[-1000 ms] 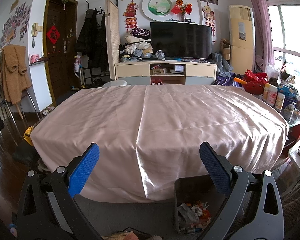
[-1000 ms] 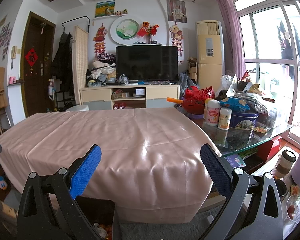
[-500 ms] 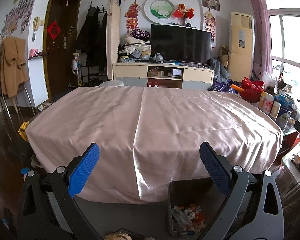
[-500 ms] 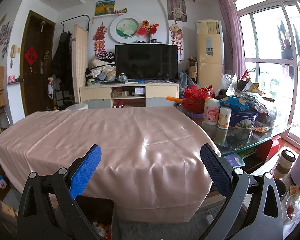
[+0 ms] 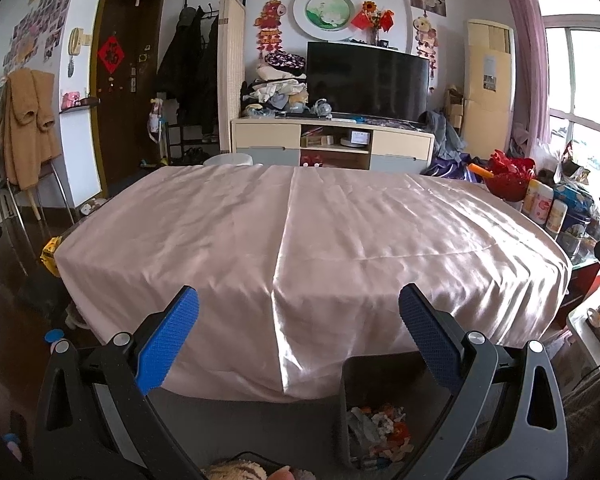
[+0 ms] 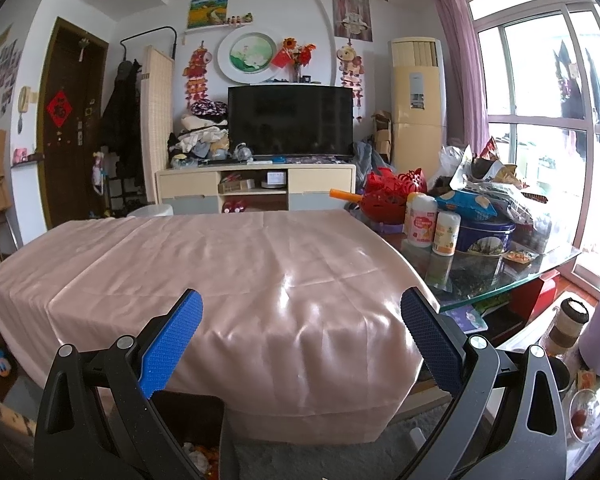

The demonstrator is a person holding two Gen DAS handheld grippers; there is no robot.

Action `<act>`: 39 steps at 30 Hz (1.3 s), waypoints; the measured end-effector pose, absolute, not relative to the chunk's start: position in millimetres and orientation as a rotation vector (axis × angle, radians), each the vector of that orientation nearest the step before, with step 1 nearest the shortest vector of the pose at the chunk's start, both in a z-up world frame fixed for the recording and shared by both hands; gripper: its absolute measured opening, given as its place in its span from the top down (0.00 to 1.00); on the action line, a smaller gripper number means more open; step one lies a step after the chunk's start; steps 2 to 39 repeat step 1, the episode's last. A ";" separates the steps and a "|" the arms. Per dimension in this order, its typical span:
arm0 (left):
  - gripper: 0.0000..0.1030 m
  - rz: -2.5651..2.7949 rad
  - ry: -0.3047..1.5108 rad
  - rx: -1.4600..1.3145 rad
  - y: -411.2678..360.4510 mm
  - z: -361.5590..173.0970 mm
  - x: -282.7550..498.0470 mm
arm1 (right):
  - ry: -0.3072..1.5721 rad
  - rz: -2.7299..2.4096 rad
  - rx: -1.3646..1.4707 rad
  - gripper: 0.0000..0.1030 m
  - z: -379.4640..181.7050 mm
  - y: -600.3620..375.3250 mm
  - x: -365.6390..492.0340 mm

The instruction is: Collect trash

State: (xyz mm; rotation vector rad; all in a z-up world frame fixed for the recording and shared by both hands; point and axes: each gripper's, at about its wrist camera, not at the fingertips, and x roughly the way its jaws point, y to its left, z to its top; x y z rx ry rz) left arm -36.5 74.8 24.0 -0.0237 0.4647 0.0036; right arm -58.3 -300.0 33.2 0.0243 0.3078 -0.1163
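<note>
The left hand-held gripper (image 5: 298, 338) hangs with its jaws spread wide and empty, facing the counter (image 5: 308, 232) draped in pink cloth. The trash bin (image 5: 374, 408) stands on the floor at the counter's near edge, below the gripper's right finger, with crumpled trash (image 5: 380, 430) inside. The right hand-held gripper (image 6: 300, 340) is also wide and empty; the bin (image 6: 192, 432) sits beneath its left finger.
</note>
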 end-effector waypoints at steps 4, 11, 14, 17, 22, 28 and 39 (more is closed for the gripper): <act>0.08 0.006 0.466 -0.025 75.2 23.7 -36.5 | 0.308 -0.117 0.024 0.03 33.4 -299.3 -57.3; 0.08 0.006 0.466 -0.025 75.2 23.7 -36.5 | 0.308 -0.117 0.024 0.03 33.4 -299.3 -57.3; 0.08 0.006 0.466 -0.025 75.2 23.7 -36.5 | 0.308 -0.117 0.024 0.03 33.4 -299.3 -57.3; 0.08 0.006 0.466 -0.025 75.2 23.7 -36.5 | 0.308 -0.117 0.024 0.03 33.4 -299.3 -57.3; 0.08 0.006 0.466 -0.025 75.2 23.7 -36.5 | 0.308 -0.117 0.024 0.03 33.4 -299.3 -57.3; 0.08 0.006 0.466 -0.025 75.2 23.7 -36.5 | 0.308 -0.117 0.024 0.03 33.4 -299.3 -57.3; 0.08 0.006 0.466 -0.025 75.2 23.7 -36.5 | 0.308 -0.117 0.024 0.03 33.4 -299.3 -57.3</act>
